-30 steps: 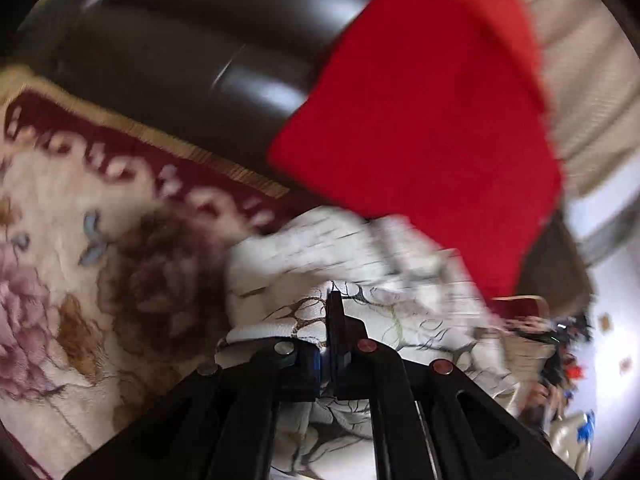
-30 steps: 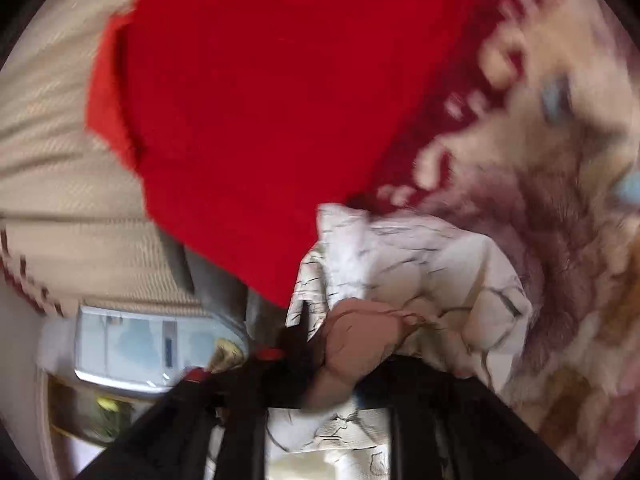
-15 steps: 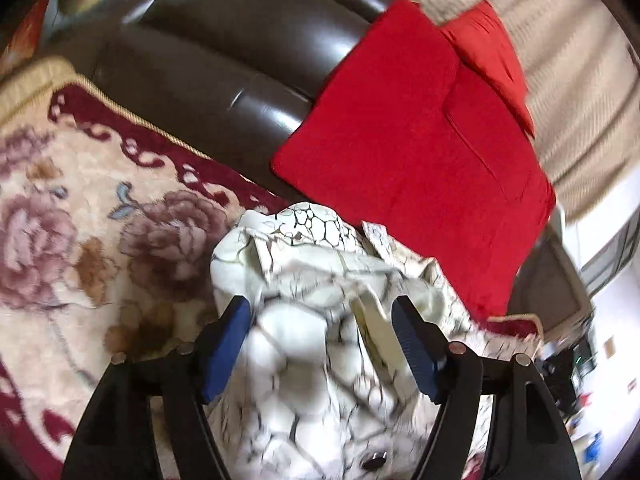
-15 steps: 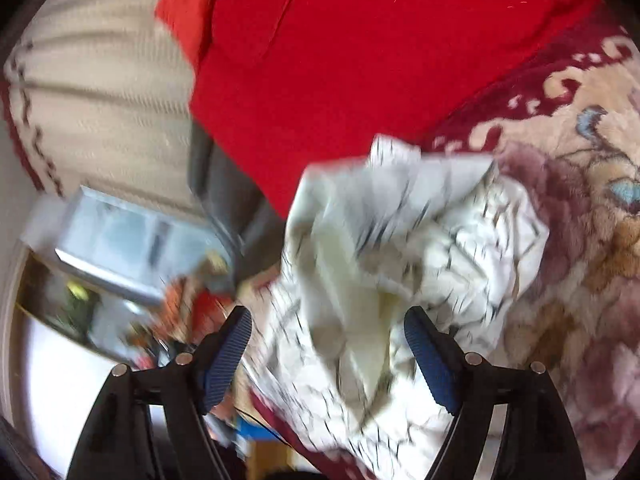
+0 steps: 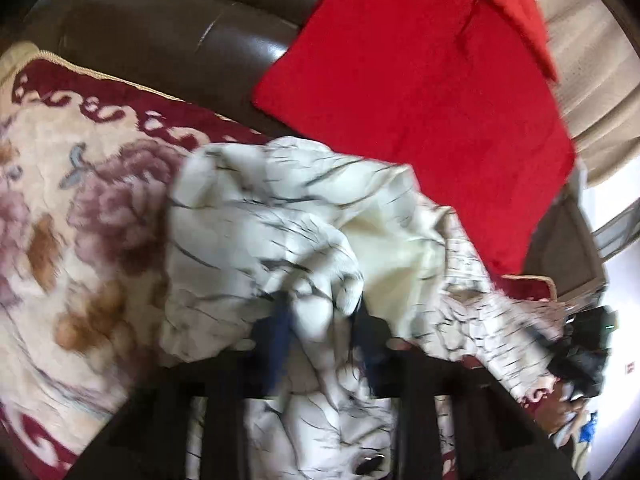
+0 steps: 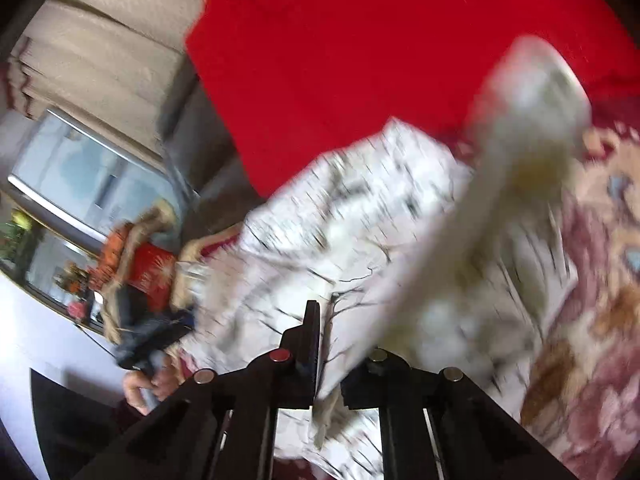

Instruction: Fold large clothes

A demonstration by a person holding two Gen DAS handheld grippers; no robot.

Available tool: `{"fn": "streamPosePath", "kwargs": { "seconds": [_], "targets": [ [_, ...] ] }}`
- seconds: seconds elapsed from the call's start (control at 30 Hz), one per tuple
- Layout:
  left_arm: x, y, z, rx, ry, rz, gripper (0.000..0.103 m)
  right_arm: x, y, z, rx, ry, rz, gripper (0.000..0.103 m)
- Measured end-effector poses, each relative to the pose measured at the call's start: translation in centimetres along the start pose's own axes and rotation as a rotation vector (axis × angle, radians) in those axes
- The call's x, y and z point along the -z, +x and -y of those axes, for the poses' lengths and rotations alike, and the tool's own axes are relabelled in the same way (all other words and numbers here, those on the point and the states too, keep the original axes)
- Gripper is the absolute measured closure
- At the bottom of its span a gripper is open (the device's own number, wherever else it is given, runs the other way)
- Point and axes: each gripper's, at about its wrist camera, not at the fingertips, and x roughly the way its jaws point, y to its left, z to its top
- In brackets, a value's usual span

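Note:
A large white garment with a black crackle print [image 5: 288, 240] lies crumpled on a floral blanket [image 5: 80, 208] on the sofa. My left gripper [image 5: 320, 332] has its jaws narrowed around a bunched fold of the garment, with cloth between the blurred fingers. In the right wrist view the garment [image 6: 360, 232] is stretched and blurred. My right gripper [image 6: 340, 344] is shut on a fold of it, which rises in a band toward the upper right. The right finger is mostly hidden by cloth.
A red cushion [image 5: 420, 92] leans on the dark brown leather sofa back [image 5: 160, 32] just behind the garment; it also shows in the right wrist view [image 6: 340, 60]. Beige curtains [image 6: 112, 52] and a window [image 6: 80, 176] lie beyond. The other hand and gripper [image 6: 148, 344] show at lower left.
Half a second ago both grippers were open above the garment. Now both have closed on folds of it, and the right one pulls the cloth taut. Both views are motion-blurred.

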Motion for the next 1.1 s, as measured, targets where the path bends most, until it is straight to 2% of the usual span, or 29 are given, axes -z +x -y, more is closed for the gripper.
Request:
{"fn": "streamPosePath", "kwargs": {
  "seconds": [0.1, 0.13, 0.23, 0.27, 0.3, 0.33, 0.37, 0.4, 0.43, 0.47, 0.57, 0.67, 0.73, 0.83, 0.93, 0.97, 1.03, 1.07, 1.1],
  "targets": [
    [-1.2, -1.3, -0.6, 0.008, -0.033, 0.032, 0.076, -2.6, -0.8, -0.4, -0.028, 0.033, 0.083, 0.094],
    [-1.3, -1.8, -0.7, 0.010, -0.038, 0.051, 0.071, -4.4, -1.0, -0.2, -0.044, 0.062, 0.135, 0.094],
    [-1.0, -3.7, -1.7, 0.014, -0.072, 0.115, 0.045, -8.7, -1.1, 1.4, -0.082, 0.193, 0.272, 0.093],
    [-0.7, -4.2, -2.1, 0.002, -0.082, 0.137, 0.044, -9.7, -1.3, 2.1, -0.095, 0.253, 0.325, 0.090],
    [-0.5, -4.4, -2.2, -0.001, -0.084, 0.143, 0.044, -10.7, -1.2, 3.4, -0.111, 0.326, 0.375, 0.082],
    [-0.3, -4.6, -2.3, -0.003, -0.079, 0.133, 0.044, -11.3, -1.2, 5.0, -0.128, 0.421, 0.417, 0.067],
    [-0.1, -4.6, -2.2, 0.000, -0.070, 0.120, 0.044, -11.4, -0.9, 6.1, -0.134, 0.504, 0.430, 0.019],
    [0.3, -4.7, -1.9, 0.012, -0.052, 0.105, 0.044, -10.8, -0.7, 7.2, -0.143, 0.592, 0.413, 0.006],
    [0.6, -4.9, -1.3, 0.027, -0.031, 0.098, 0.044, -10.1, -0.7, 7.5, -0.172, 0.609, 0.417, 0.006],
    [1.0, -5.1, -0.6, 0.047, -0.005, 0.094, 0.043, -9.2, -0.6, 7.0, -0.204, 0.562, 0.394, 0.007],
    [2.5, -5.1, 1.4, 0.110, 0.047, 0.069, 0.039, -6.1, -0.4, 4.8, -0.119, 0.365, 0.238, 0.007],
    [4.6, -4.1, 3.2, 0.194, 0.072, 0.021, 0.039, -0.7, -0.4, 2.9, -0.158, 0.271, 0.117, 0.007],
    [5.9, -3.4, 4.3, 0.210, 0.082, 0.000, 0.039, 2.0, -0.6, 2.1, -0.179, 0.244, 0.073, 0.007],
    [7.3, -0.9, 4.6, 0.194, 0.048, -0.061, 0.038, 4.7, -1.1, 2.0, -0.203, 0.237, 0.004, 0.007],
    [7.2, 1.7, 3.8, 0.202, -0.053, -0.105, 0.038, 5.8, 0.3, 1.4, -0.180, 0.219, -0.034, 0.010],
    [7.0, 2.1, 3.6, 0.231, -0.071, -0.088, 0.039, 6.1, 1.8, 0.9, -0.165, 0.218, -0.044, 0.015],
    [6.4, 2.2, 3.8, 0.262, -0.082, -0.054, 0.043, 6.1, 3.6, 1.0, -0.156, 0.225, -0.052, 0.033],
    [6.0, 2.1, 4.3, 0.285, -0.066, -0.037, 0.058, 5.8, 4.2, 0.7, -0.155, 0.206, -0.039, 0.064],
    [5.7, 1.8, 4.8, 0.285, -0.044, -0.027, 0.067, 5.4, 5.0, 0.4, -0.147, 0.174, -0.029, 0.085]
  ]
}}
